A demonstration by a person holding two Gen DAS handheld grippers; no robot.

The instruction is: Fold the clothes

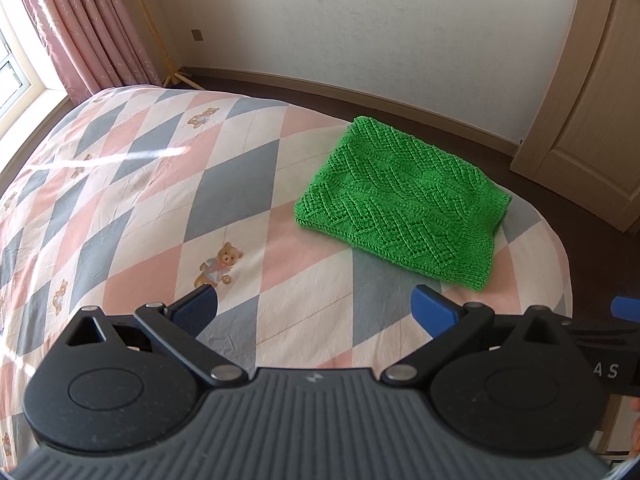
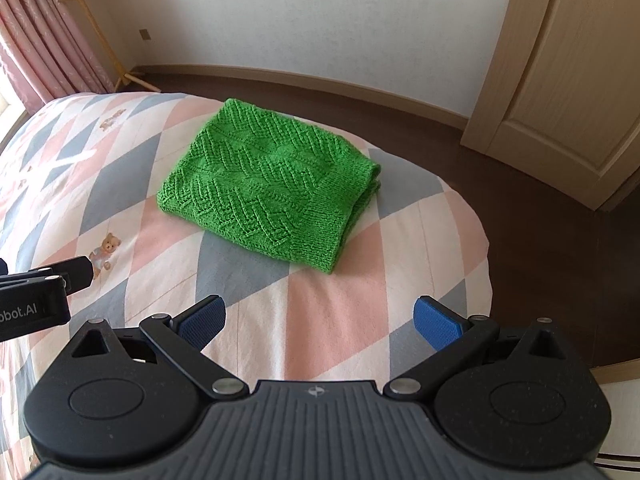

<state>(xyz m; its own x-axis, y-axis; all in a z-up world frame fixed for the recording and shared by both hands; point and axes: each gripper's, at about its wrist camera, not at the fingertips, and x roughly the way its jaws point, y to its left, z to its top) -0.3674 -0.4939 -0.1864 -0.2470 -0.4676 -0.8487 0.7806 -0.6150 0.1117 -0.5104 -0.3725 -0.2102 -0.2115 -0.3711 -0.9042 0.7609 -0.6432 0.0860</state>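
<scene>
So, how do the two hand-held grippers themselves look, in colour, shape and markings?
Both look alike. The left hand-held gripper and the right hand-held gripper each have a black body with two round discs, a ribbed grey centre plate bearing a small logo, black link arms with silver pivots, and blue textured pads. White lettering ending "bot.AI" shows on the left one's side in the right wrist view.
</scene>
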